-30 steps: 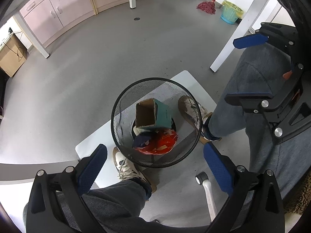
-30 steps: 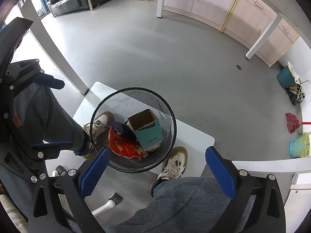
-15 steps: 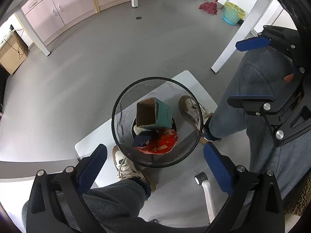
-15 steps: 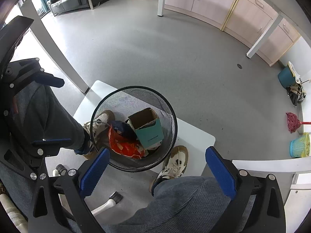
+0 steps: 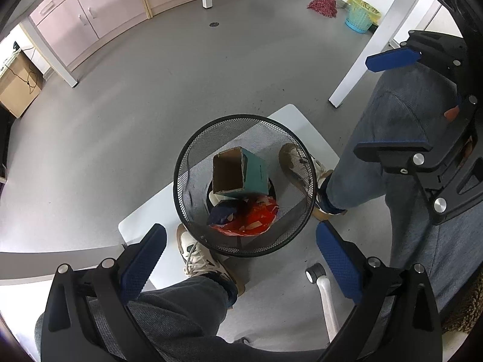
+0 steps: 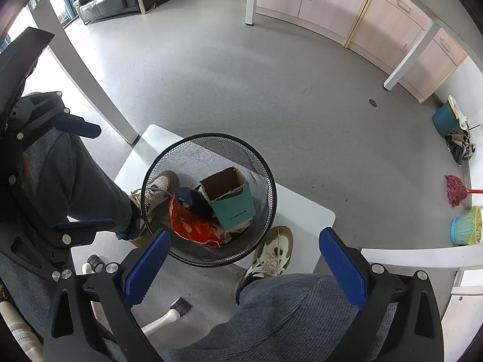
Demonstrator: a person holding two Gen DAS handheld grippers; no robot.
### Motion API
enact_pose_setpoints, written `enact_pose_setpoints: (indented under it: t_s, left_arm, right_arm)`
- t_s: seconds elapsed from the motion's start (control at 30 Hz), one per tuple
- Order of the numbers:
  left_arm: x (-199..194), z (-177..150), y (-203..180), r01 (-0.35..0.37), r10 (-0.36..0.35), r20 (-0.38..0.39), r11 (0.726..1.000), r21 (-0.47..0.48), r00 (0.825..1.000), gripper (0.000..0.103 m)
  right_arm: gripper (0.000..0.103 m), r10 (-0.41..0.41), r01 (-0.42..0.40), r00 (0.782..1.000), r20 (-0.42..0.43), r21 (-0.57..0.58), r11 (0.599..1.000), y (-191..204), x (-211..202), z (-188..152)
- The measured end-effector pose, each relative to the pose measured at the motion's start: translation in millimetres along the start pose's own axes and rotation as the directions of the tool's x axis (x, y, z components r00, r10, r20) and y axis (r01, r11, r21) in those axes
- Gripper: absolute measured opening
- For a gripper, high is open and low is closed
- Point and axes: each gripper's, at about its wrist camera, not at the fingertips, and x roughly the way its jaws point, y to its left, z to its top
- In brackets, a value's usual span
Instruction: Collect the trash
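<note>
While held above the floor [image 5: 151,114]: white board [image 6: 305,211] underfoot, mesh bin [image 5: 193,163] standing on it between two shoes. Inside, teal box [image 5: 253,172] tilted, open end up, atop red wrapper [image 5: 256,217] and dark scrap [image 5: 220,214]. Left gripper [image 5: 238,259] spread wide, holding nothing; right gripper [image 6: 241,259] likewise wide and bare.

Both wrist views look steeply down from above the seated person's knees. Left wrist view: mesh bin [image 5: 244,187] near centre, right gripper [image 5: 389,102] at 2 o'clock, cabinets at 11. Right wrist view: same mesh bin [image 6: 208,199] centred, left gripper [image 6: 78,178] at 9 o'clock. Shared: bin, both shoes, white mat [image 6: 305,214], red mop [image 5: 323,6].
</note>
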Motion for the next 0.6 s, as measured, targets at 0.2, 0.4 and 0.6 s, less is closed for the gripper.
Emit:
enact_pose_setpoints:
  t_s: [0.2,0.4,0.6]
  left_arm:
    - [-0.9,-0.1,0.1,0.000,0.000,0.003,1.000,0.007,1.000,0.099]
    - [-2.4,-1.0,1.4,0.006,-0.006,0.013,1.000,0.000,1.000,0.098]
    - [-6.1,-2.8,-0.5,0.048,-0.049,0.032,0.999,0.018,0.998,0.098]
  right_arm:
    - [0.099,-0.002,0.002,1.000,0.000,-0.003,1.000,0.8,0.0,-0.2]
    - [0.099,-0.002,0.002,1.000,0.000,-0.005,1.000,1.3,0.0,-0.2]
    - [0.099,-0.002,0.002,1.000,-0.001,-0.005,1.000,1.6,0.2,-0.3]
